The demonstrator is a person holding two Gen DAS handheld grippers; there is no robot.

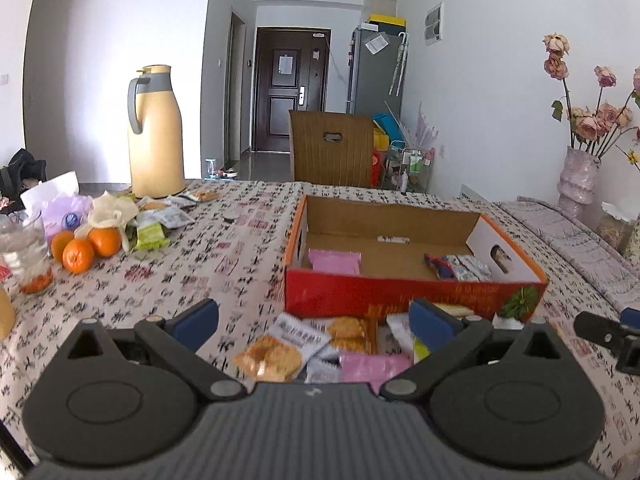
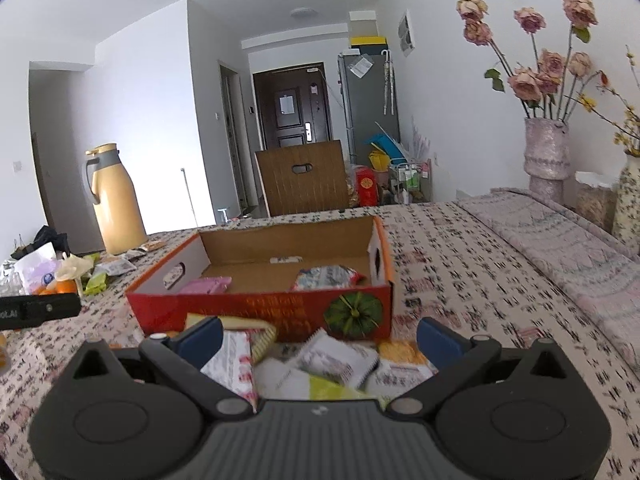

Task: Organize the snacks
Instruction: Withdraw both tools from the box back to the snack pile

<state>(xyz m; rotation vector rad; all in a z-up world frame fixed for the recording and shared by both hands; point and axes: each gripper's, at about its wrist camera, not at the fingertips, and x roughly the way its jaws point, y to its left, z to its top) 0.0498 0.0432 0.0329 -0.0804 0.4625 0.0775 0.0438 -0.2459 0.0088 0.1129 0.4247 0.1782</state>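
Observation:
A red cardboard box (image 1: 400, 296) with an open top sits on the patterned tablecloth; it also shows in the right wrist view (image 2: 256, 312). Inside lie a pink packet (image 1: 334, 261) and a red-blue-white packet (image 1: 460, 266). A pile of loose snack packets (image 1: 320, 348) lies in front of the box, also seen in the right wrist view (image 2: 320, 368). My left gripper (image 1: 314, 322) is open above the pile, holding nothing. My right gripper (image 2: 320, 336) is open above the same pile, holding nothing. Its tip shows at the left wrist view's right edge (image 1: 604, 334).
More snack packets (image 1: 160, 216), three oranges (image 1: 86, 246), a glass (image 1: 24, 256) and a yellow thermos jug (image 1: 154, 136) stand at the table's left. A chair back (image 1: 332, 148) is behind the table. Vases of dried roses (image 2: 546, 152) stand at the right.

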